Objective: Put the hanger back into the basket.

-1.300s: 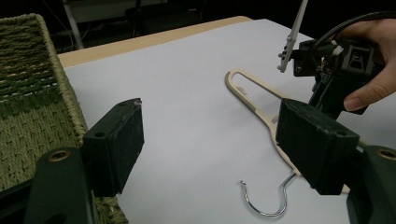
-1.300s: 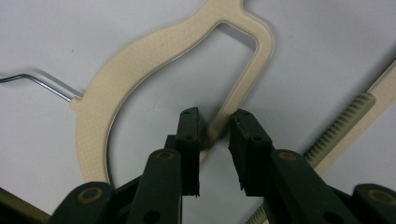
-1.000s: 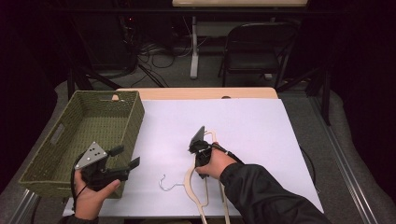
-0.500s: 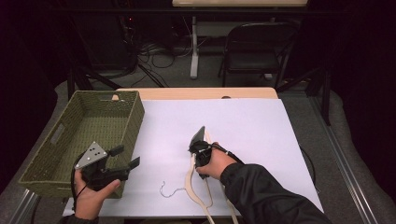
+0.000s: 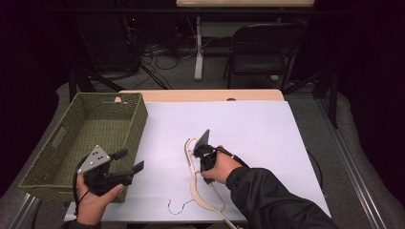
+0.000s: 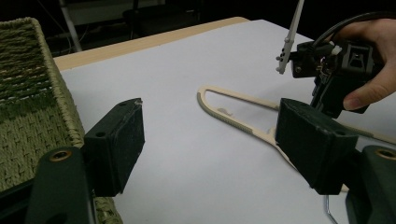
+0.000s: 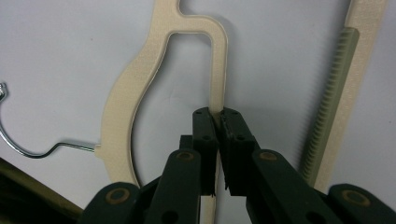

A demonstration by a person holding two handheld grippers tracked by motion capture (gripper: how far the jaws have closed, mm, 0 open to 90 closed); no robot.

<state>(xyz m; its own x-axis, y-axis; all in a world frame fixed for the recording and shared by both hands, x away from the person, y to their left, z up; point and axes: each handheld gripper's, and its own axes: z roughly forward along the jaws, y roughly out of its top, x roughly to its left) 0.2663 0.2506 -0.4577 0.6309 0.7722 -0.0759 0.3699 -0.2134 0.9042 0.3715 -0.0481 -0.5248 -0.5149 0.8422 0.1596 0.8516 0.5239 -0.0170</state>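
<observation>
A pale wooden hanger with a wire hook lies flat on the white sheet. My right gripper points down at it, and its jaws have just been closing. In the right gripper view the right gripper is shut on the hanger's thin inner bar. My left gripper is held by the basket's near corner, open, with nothing between its jaws. The left gripper view looks past the left gripper at the hanger and the right gripper.
A green woven basket stands on the table's left side, with nothing seen inside it. The bare wooden table edge runs along the back. A folding chair and cables are on the floor beyond.
The right gripper's jaws have closed onto the hanger's bar. The hanger has shifted a little, its hook end sliding toward the table's front edge. The left gripper has kept still.
</observation>
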